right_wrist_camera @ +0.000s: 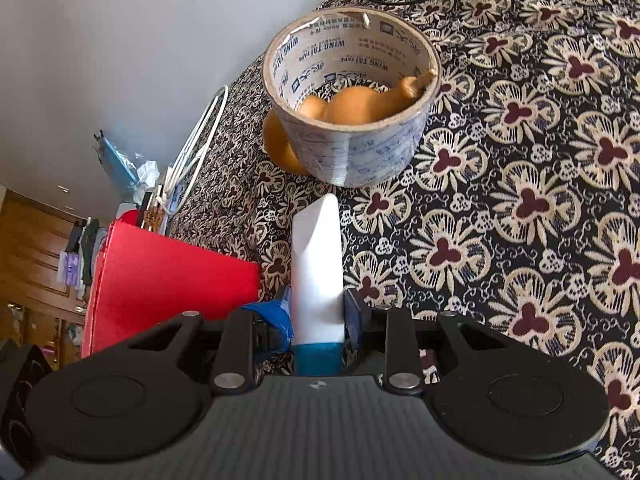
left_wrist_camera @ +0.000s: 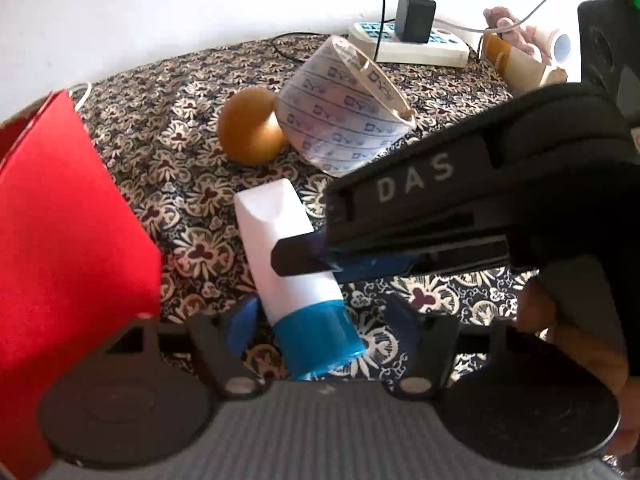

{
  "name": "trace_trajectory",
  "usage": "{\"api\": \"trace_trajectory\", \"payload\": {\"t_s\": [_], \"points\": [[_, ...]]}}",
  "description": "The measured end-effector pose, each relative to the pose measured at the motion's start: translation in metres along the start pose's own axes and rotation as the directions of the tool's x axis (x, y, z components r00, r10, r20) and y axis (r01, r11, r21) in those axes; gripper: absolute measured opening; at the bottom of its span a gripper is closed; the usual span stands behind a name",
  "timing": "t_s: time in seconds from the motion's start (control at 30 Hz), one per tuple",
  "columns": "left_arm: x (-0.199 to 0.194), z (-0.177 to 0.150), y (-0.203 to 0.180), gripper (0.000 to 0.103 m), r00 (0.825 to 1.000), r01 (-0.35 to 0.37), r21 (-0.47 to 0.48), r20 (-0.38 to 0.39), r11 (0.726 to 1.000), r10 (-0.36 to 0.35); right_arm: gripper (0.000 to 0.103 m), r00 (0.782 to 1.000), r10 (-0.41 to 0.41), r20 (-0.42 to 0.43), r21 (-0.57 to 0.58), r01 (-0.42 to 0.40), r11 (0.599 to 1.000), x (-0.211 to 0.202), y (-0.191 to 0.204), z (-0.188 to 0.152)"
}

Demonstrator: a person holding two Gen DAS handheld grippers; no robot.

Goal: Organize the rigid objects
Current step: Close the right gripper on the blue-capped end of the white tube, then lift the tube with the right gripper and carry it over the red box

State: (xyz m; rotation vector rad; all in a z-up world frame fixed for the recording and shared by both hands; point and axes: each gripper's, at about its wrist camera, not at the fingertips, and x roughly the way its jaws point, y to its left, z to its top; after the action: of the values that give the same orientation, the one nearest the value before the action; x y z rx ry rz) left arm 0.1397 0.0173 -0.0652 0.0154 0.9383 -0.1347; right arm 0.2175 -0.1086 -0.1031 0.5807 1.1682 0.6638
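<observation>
A white inhaler with a blue base [left_wrist_camera: 286, 248] lies on the patterned cloth. My right gripper [left_wrist_camera: 304, 258] comes in from the right in the left wrist view and is shut on it; in the right wrist view its blue pads [right_wrist_camera: 352, 312] clamp the white body [right_wrist_camera: 318, 264]. My left gripper [left_wrist_camera: 324, 318] is open, its blue fingertips [left_wrist_camera: 240, 322] on either side of the inhaler's blue base. A printed tape roll [left_wrist_camera: 344, 108] [right_wrist_camera: 352, 108] leans on a golden gourd [left_wrist_camera: 250, 130] [right_wrist_camera: 356, 104] farther back.
A red box [left_wrist_camera: 68, 232] [right_wrist_camera: 160, 292] stands at the left, close to the inhaler. A white power strip [left_wrist_camera: 412, 44] with a black charger and cables lies at the back. The patterned cloth [right_wrist_camera: 520, 200] stretches to the right.
</observation>
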Motion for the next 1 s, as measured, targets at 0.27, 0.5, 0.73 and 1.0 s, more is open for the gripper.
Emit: {"api": "trace_trajectory", "payload": {"t_s": [0.27,0.5,0.73,1.0], "points": [[-0.004,-0.002,0.008,0.045,1.0,0.002,-0.024,-0.003,1.0,-0.002,0.015,1.0,0.028,0.01,0.025,-0.028,0.999,-0.01,-0.005,-0.01],[-0.01,-0.008,0.014,0.045,0.999,0.043,-0.048,-0.015,0.998,-0.044,0.01,1.0,0.006,-0.002,-0.065,-0.006,0.998,-0.024,0.005,-0.024],[-0.028,-0.03,0.006,0.042,0.994,0.097,-0.055,-0.046,0.994,-0.1,0.007,1.0,0.005,-0.001,-0.081,-0.005,0.997,-0.059,-0.003,-0.063],[-0.063,-0.061,-0.013,0.041,0.99,0.131,-0.003,-0.057,0.991,-0.131,0.007,0.997,0.068,0.029,-0.005,-0.068,0.998,-0.101,-0.007,-0.114]]}}
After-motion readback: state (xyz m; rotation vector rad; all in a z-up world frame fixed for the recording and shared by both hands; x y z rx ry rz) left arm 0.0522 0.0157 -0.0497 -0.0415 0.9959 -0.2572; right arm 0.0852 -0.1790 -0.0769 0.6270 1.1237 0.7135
